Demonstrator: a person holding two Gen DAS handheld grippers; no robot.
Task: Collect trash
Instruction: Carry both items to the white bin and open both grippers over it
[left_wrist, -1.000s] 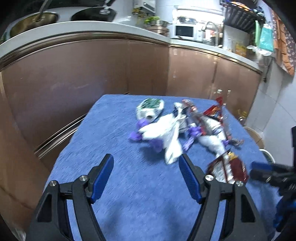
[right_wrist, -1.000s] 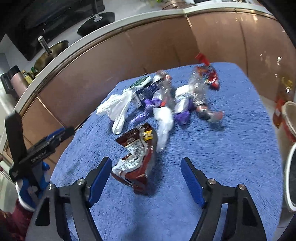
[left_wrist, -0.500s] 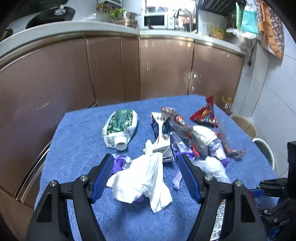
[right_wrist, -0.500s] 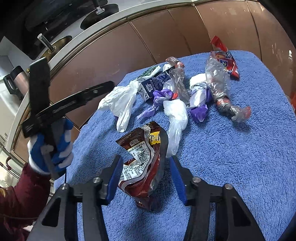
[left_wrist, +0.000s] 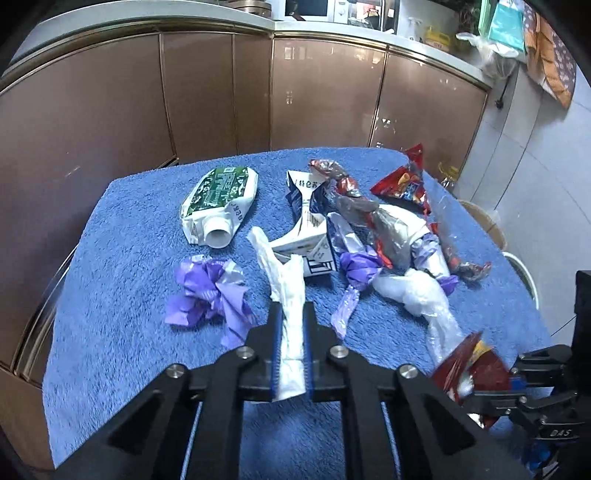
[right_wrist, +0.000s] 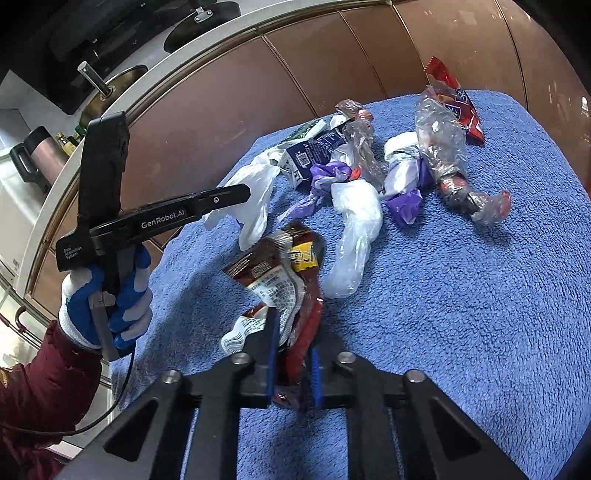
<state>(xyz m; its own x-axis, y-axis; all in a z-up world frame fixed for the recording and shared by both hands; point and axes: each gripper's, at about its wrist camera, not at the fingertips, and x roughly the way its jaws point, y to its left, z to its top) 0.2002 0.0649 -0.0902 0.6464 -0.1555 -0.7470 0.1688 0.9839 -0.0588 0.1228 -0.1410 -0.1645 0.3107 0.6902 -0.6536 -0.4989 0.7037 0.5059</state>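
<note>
Now the left gripper (left_wrist: 291, 332) has just closed its jaws on a white tissue (left_wrist: 286, 280); the right gripper (right_wrist: 293, 354) has just clamped a brown snack wrapper (right_wrist: 280, 280) on the blue towel (right_wrist: 461, 314).

Both jaws closed, each clamped on one item.

My left gripper (left_wrist: 290, 332) points forward and down at the surface (left_wrist: 122, 332); its jaws have just been closing and now press from both sides on a white crumpled tissue (left_wrist: 290, 295), which stands up between the blue pads (left_wrist: 275, 343). My right gripper (right_wrist: 293, 354) also points forward and down; its jaws have just been closing and now pinch the lower end of a brown snack wrapper (right_wrist: 280, 280). In the right wrist view, my left hand (right_wrist: 110, 295), in a blue-and-white glove with a dark red sleeve (right_wrist: 48, 373) behind it, grips the left tool's handle.
</note>
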